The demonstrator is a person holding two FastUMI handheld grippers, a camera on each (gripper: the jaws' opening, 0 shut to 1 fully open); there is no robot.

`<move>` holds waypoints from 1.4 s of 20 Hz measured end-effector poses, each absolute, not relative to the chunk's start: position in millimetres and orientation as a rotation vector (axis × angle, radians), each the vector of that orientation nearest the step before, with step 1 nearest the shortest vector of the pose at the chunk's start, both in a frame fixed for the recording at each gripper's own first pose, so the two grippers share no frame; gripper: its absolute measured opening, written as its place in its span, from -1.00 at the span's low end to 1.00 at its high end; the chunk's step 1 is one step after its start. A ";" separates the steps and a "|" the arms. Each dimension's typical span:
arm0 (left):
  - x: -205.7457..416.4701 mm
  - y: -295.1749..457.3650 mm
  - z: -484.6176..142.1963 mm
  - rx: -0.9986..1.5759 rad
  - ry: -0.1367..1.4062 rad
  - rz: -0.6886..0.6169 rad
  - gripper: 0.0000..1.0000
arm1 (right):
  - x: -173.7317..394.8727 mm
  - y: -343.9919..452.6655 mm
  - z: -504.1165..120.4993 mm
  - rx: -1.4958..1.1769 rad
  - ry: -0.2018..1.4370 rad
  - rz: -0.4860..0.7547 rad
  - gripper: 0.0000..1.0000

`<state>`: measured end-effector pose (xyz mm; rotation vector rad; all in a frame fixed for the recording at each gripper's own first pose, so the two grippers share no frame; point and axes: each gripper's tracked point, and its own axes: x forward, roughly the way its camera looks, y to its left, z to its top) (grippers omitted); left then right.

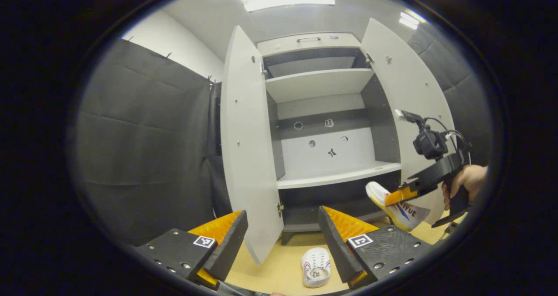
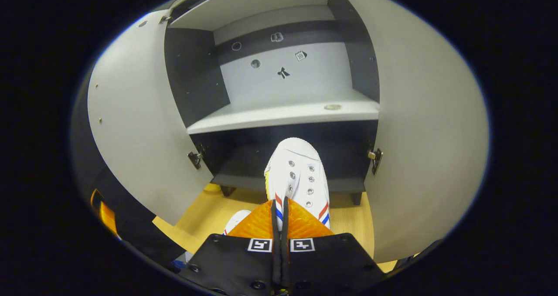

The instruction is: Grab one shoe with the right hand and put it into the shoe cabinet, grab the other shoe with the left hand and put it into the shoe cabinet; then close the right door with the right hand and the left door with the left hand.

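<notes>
My right gripper (image 2: 279, 219) is clamped on a white shoe (image 2: 298, 169), toe toward the cabinet's (image 2: 283, 113) dark bottom compartment. My left gripper (image 1: 283, 237) gapes wide, holding nothing. The second shoe (image 1: 316, 266) lies on the floor (image 1: 283, 265). Both doors stand open. The compartment's depth is probably hidden in shadow.

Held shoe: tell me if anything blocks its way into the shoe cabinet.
Nothing visible does. The right gripper holds the shoe toe-first toward the shoe cabinet, just in front of its dark lower compartment. Both doors, the left door and right door, are swung open, and no object shows in that compartment.
</notes>
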<state>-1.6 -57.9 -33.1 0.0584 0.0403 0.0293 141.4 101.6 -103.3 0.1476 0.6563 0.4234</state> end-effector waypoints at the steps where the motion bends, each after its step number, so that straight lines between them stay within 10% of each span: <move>1: 3.8 -60.9 -35.3 0.053 0.037 0.011 0.96 | 147.0 102.8 -90.5 0.147 0.628 0.420 -0.98; 15: 67.6 -66.7 -72.0 -0.014 0.072 -0.114 0.87 | 301.4 128.8 13.9 0.109 0.442 0.314 -0.99; 28: 100.8 -58.4 -94.7 -0.020 0.106 -0.150 0.79 | 407.3 138.3 -36.7 0.067 0.542 0.156 -0.97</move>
